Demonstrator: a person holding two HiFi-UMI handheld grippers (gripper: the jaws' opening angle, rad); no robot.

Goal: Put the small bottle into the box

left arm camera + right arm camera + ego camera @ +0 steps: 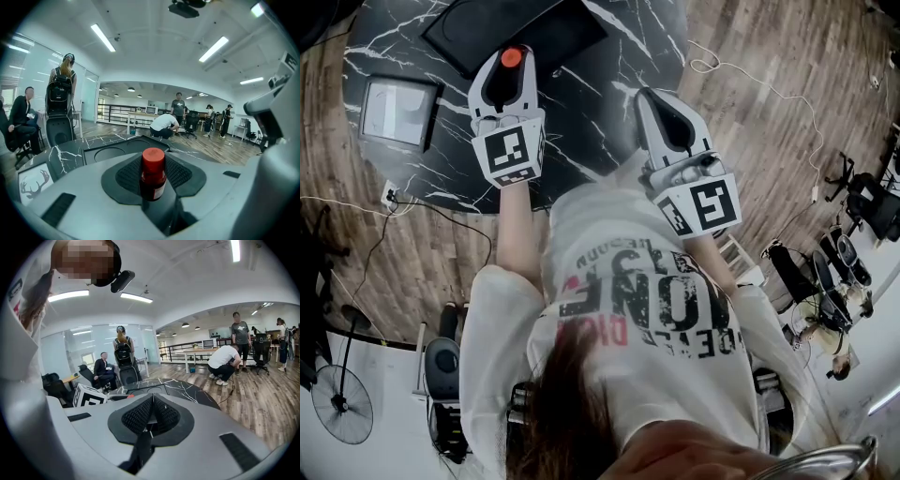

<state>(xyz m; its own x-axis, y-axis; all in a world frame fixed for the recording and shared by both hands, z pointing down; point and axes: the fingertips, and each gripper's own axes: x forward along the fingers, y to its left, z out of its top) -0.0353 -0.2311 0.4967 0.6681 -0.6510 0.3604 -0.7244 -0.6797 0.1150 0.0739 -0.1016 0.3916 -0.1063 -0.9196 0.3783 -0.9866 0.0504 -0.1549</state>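
Observation:
The small bottle (153, 161), dark with a red cap, stands upright between the ribbed pads of my left gripper (153, 182), which is shut on it. In the head view its red cap (513, 56) shows at the tip of the left gripper (509, 67), held over the black marble table (600, 94). A black box (520, 26) lies flat at the table's far side; its round recesses (110, 153) show beyond the bottle. My right gripper (656, 101) hovers at the table's near right edge. Its pads (140, 416) meet with nothing between them.
A white framed card with a deer print (394, 111) lies at the table's left. Cables (750, 80) run over the wooden floor, and a fan (342, 405) stands at lower left. Several people (164, 125) and office chairs (58, 131) are beyond the table.

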